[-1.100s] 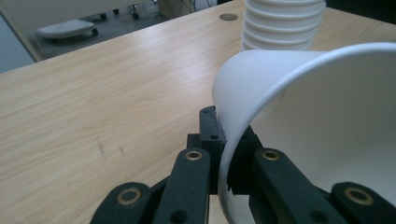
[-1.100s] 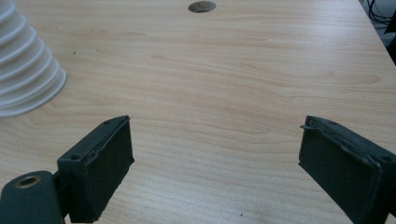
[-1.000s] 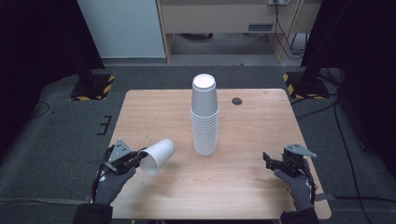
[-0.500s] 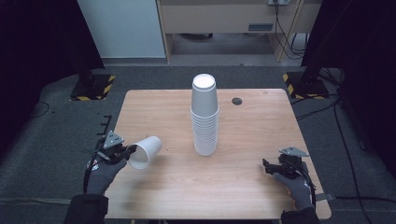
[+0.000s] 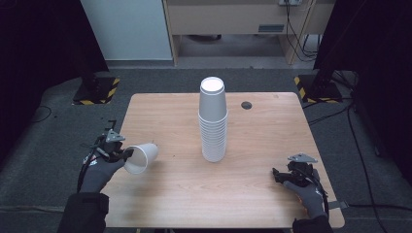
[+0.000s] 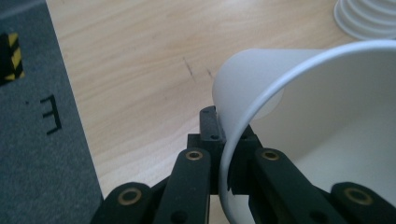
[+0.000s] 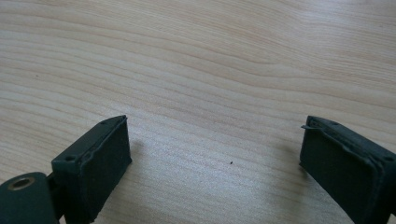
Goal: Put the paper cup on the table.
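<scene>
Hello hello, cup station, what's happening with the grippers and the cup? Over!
Left gripper shut on the rim of white cup, cup tipped sideways. Right gripper open, nothing between its jaws. Cup stack upright mid-table; nothing in the way. Over.

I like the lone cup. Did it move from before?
Yes. The cup, pinched in the left tool, moved left, away from the stack, toward the table edge.

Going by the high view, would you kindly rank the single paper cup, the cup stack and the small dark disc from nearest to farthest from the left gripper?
1. Single paper cup: pinched by its rim in the left gripper, at the table's left edge.
2. Cup stack: upright at mid-table.
3. Small dark disc: near the far edge, right of the stack.
</scene>
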Demonstrator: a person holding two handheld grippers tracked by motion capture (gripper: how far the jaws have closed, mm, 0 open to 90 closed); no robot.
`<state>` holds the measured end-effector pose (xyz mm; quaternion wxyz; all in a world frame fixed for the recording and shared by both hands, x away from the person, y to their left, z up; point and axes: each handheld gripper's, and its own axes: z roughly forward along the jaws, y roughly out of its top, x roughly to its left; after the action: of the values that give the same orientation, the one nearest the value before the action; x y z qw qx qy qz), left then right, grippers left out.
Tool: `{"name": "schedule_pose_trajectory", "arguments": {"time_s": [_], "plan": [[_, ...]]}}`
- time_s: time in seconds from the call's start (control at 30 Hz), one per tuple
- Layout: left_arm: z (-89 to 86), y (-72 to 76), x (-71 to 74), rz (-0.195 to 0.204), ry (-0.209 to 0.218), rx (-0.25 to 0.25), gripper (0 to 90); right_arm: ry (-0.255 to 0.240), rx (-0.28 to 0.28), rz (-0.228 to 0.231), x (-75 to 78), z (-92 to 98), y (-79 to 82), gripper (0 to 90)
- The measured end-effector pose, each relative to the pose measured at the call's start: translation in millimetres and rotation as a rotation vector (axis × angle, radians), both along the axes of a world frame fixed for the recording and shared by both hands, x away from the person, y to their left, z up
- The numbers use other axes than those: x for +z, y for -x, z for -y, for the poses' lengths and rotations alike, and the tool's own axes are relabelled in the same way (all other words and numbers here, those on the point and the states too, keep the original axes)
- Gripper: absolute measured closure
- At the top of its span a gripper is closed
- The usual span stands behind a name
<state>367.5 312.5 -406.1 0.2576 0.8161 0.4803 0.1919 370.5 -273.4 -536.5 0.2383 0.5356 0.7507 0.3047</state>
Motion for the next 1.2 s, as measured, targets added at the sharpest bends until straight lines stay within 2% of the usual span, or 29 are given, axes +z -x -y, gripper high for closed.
{"name": "schedule_pose_trajectory", "arguments": {"time_s": [0.2,0.57,0.73,0.83,1.2], "plan": [[-1.4,-4.7,2.3,-0.072,-0.038,0.000,87.1,-0.031,-0.013,-0.004,-2.1,-1.1,-0.1,7.1],[-1.9,-15.5,7.2,-0.205,-0.120,0.017,87.2,-0.029,-0.009,-0.004,-2.3,-2.5,0.3,6.9],[1.5,-22.0,6.5,-0.270,-0.181,0.023,87.2,-0.029,-0.009,-0.004,-2.3,-2.5,0.3,6.8],[5.7,-25.5,6.4,-0.302,-0.204,0.020,87.2,-0.028,-0.009,-0.003,-2.4,-2.5,0.2,6.8],[16.7,-33.3,-1.1,-0.441,-0.220,-0.008,87.1,-0.028,-0.010,-0.003,-2.4,-2.6,0.2,6.7]]}}
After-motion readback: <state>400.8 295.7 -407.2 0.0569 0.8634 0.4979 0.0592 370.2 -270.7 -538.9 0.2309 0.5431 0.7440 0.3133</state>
